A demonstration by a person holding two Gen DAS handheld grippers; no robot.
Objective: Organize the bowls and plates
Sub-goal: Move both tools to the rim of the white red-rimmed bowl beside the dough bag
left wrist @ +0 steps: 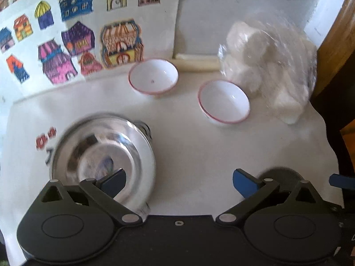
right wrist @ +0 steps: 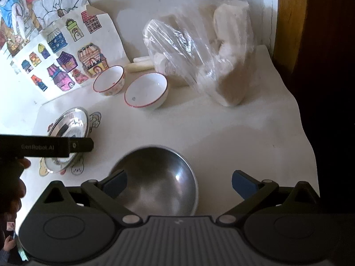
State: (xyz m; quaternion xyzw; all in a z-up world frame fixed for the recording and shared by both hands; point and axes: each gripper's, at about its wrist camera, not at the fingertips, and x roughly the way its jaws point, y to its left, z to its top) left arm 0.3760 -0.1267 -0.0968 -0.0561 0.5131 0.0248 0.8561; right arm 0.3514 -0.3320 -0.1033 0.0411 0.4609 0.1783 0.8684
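One view alone shows the steel bowl (right wrist: 159, 181) whole.

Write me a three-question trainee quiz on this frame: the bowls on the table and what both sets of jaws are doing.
1. True or false: the two white bowls with red rims, one by the drawings and one beside it, are stacked together.
2. Multiple choice: the dark steel bowl sits nearest to A) the left gripper, B) the right gripper, C) the plastic bag.
3. Fill in: both grippers have their jaws ____.

Key:
1. False; they stand side by side, each on the table.
2. B; it lies just ahead of those jaws, while the shiny steel bowl is by the left ones.
3. Open, holding nothing.
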